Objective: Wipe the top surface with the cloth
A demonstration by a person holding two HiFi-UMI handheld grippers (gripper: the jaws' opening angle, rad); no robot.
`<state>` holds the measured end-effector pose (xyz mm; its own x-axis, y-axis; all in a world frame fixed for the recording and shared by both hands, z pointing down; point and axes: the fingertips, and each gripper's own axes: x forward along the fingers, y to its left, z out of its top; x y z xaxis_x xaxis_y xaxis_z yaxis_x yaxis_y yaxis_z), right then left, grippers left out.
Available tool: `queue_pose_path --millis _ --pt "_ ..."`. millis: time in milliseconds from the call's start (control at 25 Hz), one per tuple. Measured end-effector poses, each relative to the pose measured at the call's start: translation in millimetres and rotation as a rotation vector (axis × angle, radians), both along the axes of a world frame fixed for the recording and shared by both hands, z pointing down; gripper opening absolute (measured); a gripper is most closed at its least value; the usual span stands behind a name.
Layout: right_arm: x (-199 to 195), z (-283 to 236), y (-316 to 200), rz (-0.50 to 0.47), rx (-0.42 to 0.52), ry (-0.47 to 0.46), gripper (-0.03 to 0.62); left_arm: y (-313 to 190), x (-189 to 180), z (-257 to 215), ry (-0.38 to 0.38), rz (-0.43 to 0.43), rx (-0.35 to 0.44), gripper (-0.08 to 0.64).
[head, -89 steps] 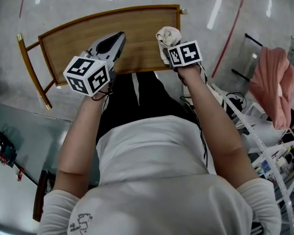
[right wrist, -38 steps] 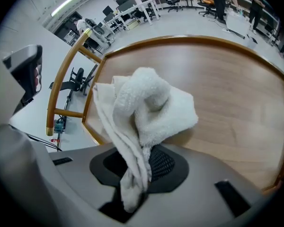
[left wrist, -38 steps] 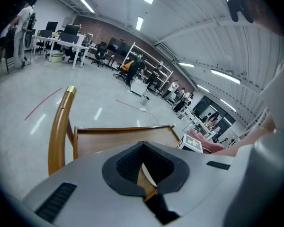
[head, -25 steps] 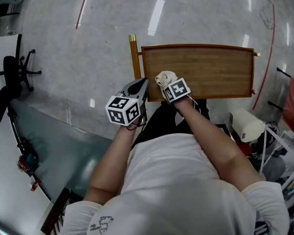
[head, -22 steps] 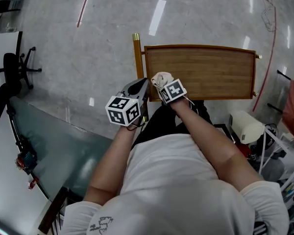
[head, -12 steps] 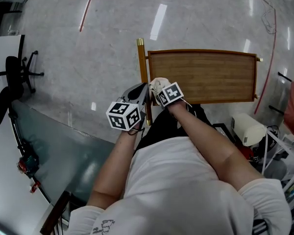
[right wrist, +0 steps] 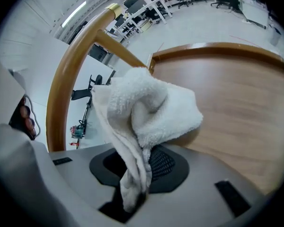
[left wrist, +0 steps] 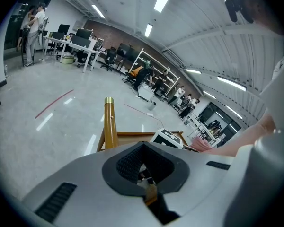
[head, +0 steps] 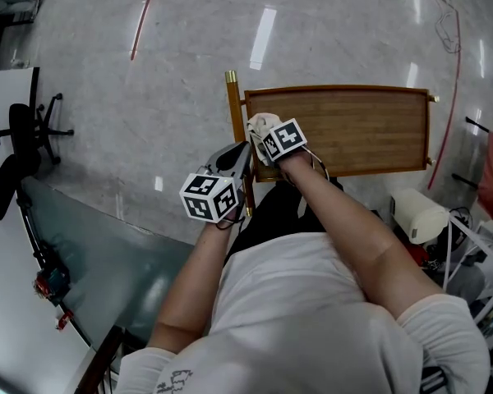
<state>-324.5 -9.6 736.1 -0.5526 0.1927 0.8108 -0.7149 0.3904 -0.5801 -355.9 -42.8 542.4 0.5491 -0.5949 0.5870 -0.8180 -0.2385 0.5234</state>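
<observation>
A wooden table top [head: 353,130] with a raised brown rim lies ahead of me. My right gripper [head: 261,130] is shut on a bunched white cloth [right wrist: 146,112], which rests at the top's near left corner [right wrist: 217,93]. In the head view the cloth [head: 260,125] shows just past the marker cube. My left gripper [head: 230,158] hangs off the table's left side beside a brass-capped post [left wrist: 109,122]; its jaws are shut with nothing between them.
The post [head: 234,109] and curved rail [right wrist: 75,60] border the table's left end. A glass table [head: 90,253] stands at my left, a black office chair [head: 20,130] beyond it. A white appliance [head: 415,212] and wire racks [head: 476,253] crowd the right.
My right gripper has carried the cloth leftward along the near edge to the left corner. The left gripper has stayed beside the post.
</observation>
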Motion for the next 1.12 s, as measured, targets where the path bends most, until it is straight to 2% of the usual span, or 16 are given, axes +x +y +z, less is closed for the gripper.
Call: queue_pose_path --millis 480,760,960,1120 --pt "-13 -11 -79 -0.014 0.089 -0.013 0.101 -12 5 -4 -0.005 0.021 -0.004 0.006" --pt "3 -12 -83 -0.054 0.113 -0.008 0.101 -6 23 -1 -0.005 0.012 -0.016 0.006" --pt "44 -11 -92 -0.055 0.134 0.012 0.104 -13 43 -2 -0.018 0.032 -0.021 0.006" --pt "102 -9 -104 0.008 0.123 0.022 0.109 -21 79 -2 -0.020 0.058 -0.023 0.006"
